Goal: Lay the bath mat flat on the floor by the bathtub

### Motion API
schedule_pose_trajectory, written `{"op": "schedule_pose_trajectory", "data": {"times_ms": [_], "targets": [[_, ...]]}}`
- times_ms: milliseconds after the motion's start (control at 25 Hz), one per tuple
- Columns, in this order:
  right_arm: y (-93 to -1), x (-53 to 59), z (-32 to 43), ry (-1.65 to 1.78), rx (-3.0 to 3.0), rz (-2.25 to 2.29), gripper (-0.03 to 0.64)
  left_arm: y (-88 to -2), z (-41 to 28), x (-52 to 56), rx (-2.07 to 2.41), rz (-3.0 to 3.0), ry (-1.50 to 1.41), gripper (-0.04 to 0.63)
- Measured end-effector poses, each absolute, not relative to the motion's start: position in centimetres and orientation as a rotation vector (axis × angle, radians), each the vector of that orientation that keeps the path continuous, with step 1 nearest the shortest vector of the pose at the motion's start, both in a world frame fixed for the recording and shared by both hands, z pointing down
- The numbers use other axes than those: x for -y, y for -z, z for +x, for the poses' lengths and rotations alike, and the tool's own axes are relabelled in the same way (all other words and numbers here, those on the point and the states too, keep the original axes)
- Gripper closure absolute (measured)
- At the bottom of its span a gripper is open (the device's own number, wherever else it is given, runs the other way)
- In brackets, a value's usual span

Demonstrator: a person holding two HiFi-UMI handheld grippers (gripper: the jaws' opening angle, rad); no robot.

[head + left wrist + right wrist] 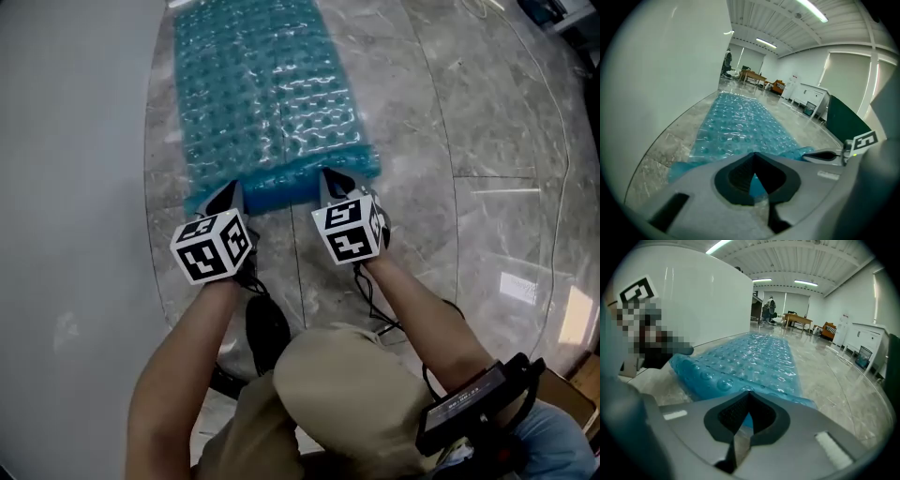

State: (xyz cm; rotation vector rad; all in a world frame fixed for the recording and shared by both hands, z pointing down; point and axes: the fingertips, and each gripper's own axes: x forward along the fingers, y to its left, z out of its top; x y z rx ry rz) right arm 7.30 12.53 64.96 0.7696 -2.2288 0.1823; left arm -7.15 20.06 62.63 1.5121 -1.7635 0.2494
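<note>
Evidently, the near short edge of the bath mat [267,103] is clenched in both tools, by the left tool [228,197] toward one corner and by the right tool [336,181] toward the other. This grip is judged to be for drawing the edge taut so that no fold is left. That edge is held raised and slightly curled. The rest of the mat is spread on the floor [469,112], stretching away from the tools alongside the white bathtub [66,141] at the left. Only the gripped edge remains to be lowered.
</note>
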Motion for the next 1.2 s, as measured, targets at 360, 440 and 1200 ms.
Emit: {"op": "schedule_pose_trajectory", "data": {"times_ms": [360, 440, 1200], "targets": [[-61.8, -14.3, 8.4, -0.364, 2.339, 0.706, 0.611, -66.0, -4.6, -22.9, 1.693, 1.546, -0.315, 0.589], [-61.5, -13.8, 7.8, -0.367, 2.338, 0.730, 0.609, -66.0, -3.8, -24.1, 1.683, 1.528, -0.292, 0.589], [-65.1, -21.0, 10.5, -0.336, 2.264, 0.564, 0.609, -67.5, -2.3, -27.0, 1.679, 1.512, -0.368, 0.589]]}}
